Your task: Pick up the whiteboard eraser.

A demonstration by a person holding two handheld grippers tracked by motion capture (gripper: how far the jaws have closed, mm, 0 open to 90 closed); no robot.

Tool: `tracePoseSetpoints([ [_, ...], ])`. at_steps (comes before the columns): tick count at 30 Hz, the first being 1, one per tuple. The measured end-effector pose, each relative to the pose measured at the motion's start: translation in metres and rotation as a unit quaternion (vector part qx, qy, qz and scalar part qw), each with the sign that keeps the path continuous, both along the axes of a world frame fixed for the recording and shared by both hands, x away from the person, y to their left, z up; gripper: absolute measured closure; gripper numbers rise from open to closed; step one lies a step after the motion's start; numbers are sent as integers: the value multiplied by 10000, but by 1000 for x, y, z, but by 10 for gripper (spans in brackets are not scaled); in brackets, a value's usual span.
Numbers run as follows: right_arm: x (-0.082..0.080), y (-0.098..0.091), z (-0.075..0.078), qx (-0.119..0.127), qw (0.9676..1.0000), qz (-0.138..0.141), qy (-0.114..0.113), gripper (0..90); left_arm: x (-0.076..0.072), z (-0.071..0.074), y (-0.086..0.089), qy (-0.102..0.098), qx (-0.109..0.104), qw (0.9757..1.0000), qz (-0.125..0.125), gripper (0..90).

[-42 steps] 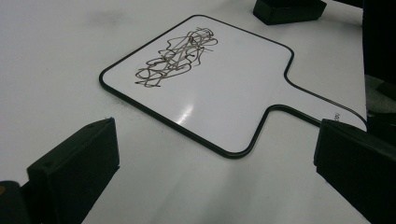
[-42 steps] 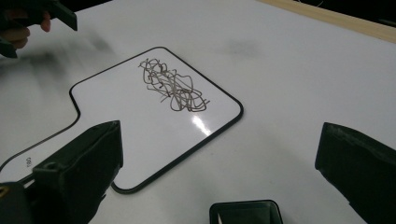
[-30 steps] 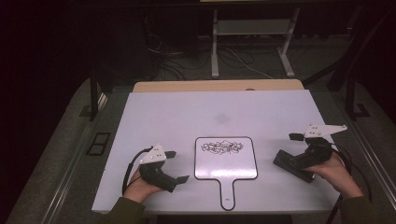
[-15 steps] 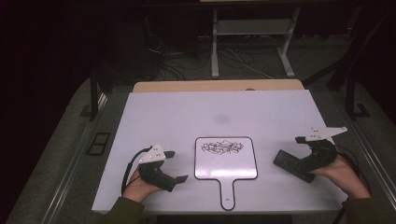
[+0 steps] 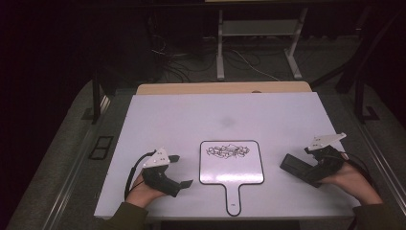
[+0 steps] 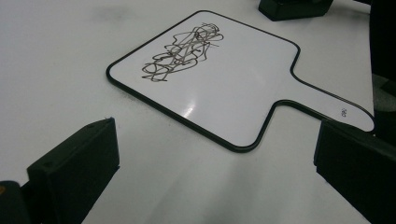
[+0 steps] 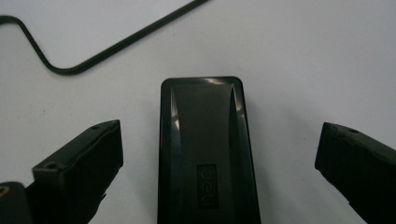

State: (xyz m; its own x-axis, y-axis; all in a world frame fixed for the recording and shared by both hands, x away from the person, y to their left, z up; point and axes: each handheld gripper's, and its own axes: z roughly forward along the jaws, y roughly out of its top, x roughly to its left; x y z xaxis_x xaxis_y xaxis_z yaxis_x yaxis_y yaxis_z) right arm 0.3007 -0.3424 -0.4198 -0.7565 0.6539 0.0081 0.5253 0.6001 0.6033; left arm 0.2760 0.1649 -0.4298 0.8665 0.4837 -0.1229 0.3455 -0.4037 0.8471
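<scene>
Both hands rest low on the tabletop (image 5: 201,115), the left tool (image 5: 179,171) spread beside the scribbled whiteboard paddle (image 5: 231,163), the right tool (image 7: 219,154) released, straddling the black eraser (image 7: 204,149).

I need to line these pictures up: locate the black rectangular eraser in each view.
High view: black rectangular eraser at right, before the right hand-held gripper.
Left gripper view: top edge.
Right gripper view: centre, between the jaws.
Shared landmark: white paddle-shaped whiteboard.
</scene>
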Motion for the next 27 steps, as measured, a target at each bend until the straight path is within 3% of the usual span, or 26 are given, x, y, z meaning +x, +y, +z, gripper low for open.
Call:
tracePoseSetpoints([
  [2,-1,0,-1,-41,10000,45,21,50,0,0,0,-1,-8,10000,0,0],
  [10,-2,-1,-5,-139,9998,39,161,72,0,0,0,-16,-13,10000,-6,0],
  [12,-3,-1,-6,-181,9996,54,186,130,0,0,0,-15,-12,10000,-7,0],
  [18,-3,-1,-8,-267,9995,34,185,136,0,0,0,-12,-14,10000,-7,0],
  [27,-3,-2,-12,-346,9990,101,275,251,0,0,0,-6,-5,10000,-9,0],
])
